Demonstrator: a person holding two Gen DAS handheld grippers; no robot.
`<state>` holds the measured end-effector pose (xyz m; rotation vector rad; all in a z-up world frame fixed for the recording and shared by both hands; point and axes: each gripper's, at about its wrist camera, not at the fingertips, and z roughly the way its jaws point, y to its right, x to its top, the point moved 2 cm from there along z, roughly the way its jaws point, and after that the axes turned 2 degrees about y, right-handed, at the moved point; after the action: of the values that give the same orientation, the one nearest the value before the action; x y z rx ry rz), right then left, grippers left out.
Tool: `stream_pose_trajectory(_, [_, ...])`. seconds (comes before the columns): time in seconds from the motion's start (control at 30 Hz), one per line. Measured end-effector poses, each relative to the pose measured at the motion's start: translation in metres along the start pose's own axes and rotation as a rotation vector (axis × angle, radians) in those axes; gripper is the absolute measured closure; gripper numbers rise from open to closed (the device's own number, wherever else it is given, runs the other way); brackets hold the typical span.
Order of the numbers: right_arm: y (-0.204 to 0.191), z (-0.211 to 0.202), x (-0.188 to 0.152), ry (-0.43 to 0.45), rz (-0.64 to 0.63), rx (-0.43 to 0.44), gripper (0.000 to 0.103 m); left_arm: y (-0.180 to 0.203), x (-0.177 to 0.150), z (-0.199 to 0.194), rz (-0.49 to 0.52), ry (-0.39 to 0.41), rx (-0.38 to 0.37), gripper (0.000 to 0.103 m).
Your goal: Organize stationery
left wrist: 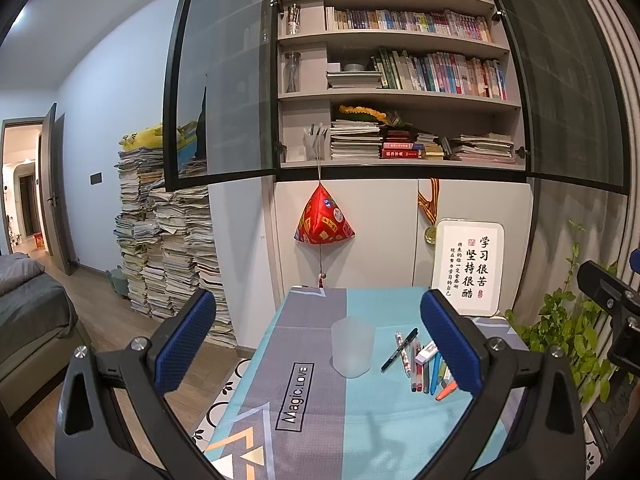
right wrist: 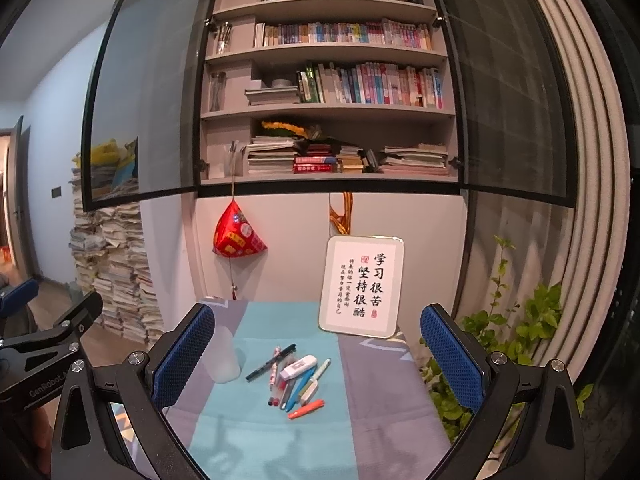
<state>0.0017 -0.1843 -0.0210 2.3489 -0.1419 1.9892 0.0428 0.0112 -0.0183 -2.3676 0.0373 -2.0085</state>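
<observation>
- Left tongs (left wrist: 316,340): spread wide, nothing gripped, held above the near part of the table (left wrist: 360,432); the frosted cup (left wrist: 352,347) is seen between the blue pads (left wrist: 186,340).
- Right tongs (right wrist: 316,354): likewise spread wide and unloaded, held above the table; the pen pile (right wrist: 298,380) is framed between the pads (right wrist: 452,356).
- Frosted cup: upright on the table's teal-and-grey cloth, taken as landmark. Nothing can be made out inside it.
- Pen pile: loose on the cloth, just right of the cup, not touching it.
- Black marker (left wrist: 399,349): nearest item to the cup, laid diagonally.
- White eraser (right wrist: 298,367): resting on top of the pile, right of the marker.
- Orange highlighter (right wrist: 306,409): at the pile's near edge, farthest from the cup toward the cameras.
- Red-capped and blue pens are lying side by side in the pile; exact count cannot be told.
- Framed calligraphy sign (right wrist: 362,286): behind and right of the cup, leaned against the cabinet.
- Red pyramid ornament (left wrist: 323,218): hung on the cabinet behind the cup.
- Potted plant (right wrist: 520,320): off the table's edge, well right of the cup.
</observation>
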Motion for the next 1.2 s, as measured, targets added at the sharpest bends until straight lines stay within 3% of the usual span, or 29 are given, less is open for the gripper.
stream_pose_trajectory(0.73, [-0.011,0.041,-0.011,-0.084,-0.022,0.027,0.000,0.000,-0.017,0.042,0.004,-0.082,0.006,0.001])
stream_pose_trajectory(0.97, [-0.029,0.071,-0.022,-0.119,-0.068,0.099,0.000,-0.008,-0.030,0.073,-0.003,-0.141,0.023,0.001])
stream_pose_trajectory(1.2, [-0.066,0.113,-0.053,-0.165,-0.175,0.290,0.000,-0.033,-0.056,0.116,-0.026,-0.193,0.089,0.001])
